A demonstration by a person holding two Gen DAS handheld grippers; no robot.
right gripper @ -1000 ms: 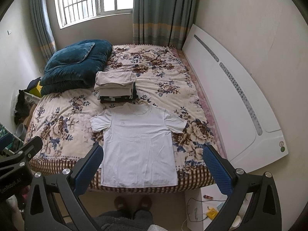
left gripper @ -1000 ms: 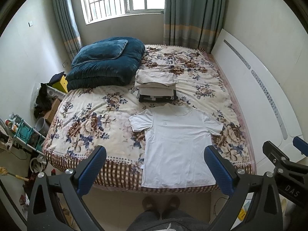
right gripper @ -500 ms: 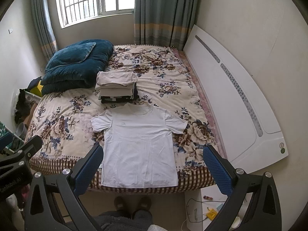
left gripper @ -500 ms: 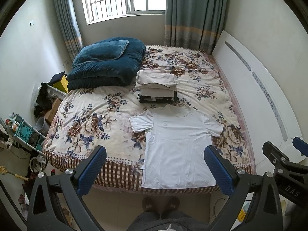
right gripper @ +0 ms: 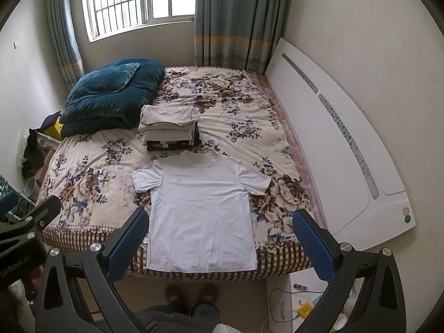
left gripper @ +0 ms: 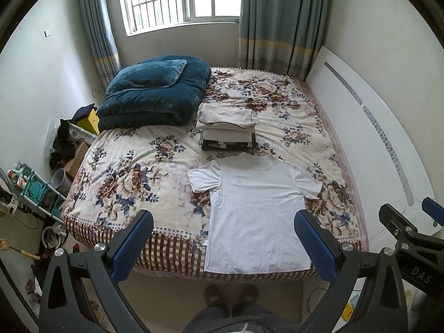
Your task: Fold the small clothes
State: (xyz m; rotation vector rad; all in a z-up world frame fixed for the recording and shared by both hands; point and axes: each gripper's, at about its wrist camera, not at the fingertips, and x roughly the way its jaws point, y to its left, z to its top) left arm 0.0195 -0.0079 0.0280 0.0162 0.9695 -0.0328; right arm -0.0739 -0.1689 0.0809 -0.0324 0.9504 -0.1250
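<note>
Bed (left gripper: 133,183) left of tee (left gripper: 255,211) clear

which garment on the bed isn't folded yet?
The white T-shirt, spread flat with both sleeves out at the bed's near edge. The other garments sit folded in a stack just behind its collar.

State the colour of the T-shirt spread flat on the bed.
The T-shirt is plain white, clearest in the right wrist view.
</note>
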